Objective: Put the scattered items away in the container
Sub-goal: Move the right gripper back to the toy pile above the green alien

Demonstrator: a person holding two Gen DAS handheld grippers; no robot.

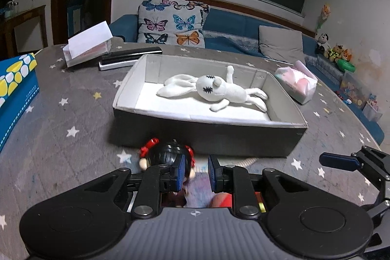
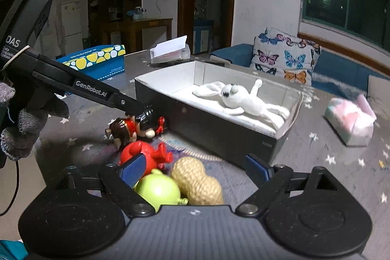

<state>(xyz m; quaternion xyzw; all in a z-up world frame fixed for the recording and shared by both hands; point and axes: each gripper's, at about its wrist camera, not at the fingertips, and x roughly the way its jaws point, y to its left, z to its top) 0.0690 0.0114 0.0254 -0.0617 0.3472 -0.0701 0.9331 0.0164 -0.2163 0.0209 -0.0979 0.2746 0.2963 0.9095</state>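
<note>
A grey box (image 1: 207, 135) (image 2: 219, 130) on the star-patterned cloth holds a white plush rabbit (image 1: 217, 89) (image 2: 241, 99). My left gripper (image 1: 195, 168) is open, its fingers low on the cloth in front of the box, right beside a black-haired doll with red bows (image 1: 165, 155) (image 2: 148, 121). A brown-haired doll (image 2: 120, 129), a red toy (image 2: 146, 155), a green toy (image 2: 158, 190) and a knitted peanut (image 2: 197, 182) lie together on the cloth. My right gripper (image 2: 195, 169) is open above the green toy and the peanut.
A blue box with yellow spots (image 1: 14, 91) (image 2: 97, 60) stands at the left. A tissue holder (image 1: 87, 45) and a black remote (image 1: 129, 57) lie behind the grey box. A pink tissue pack (image 1: 296, 82) (image 2: 351, 121) lies at the right. A sofa with a butterfly cushion (image 1: 170, 21) stands beyond.
</note>
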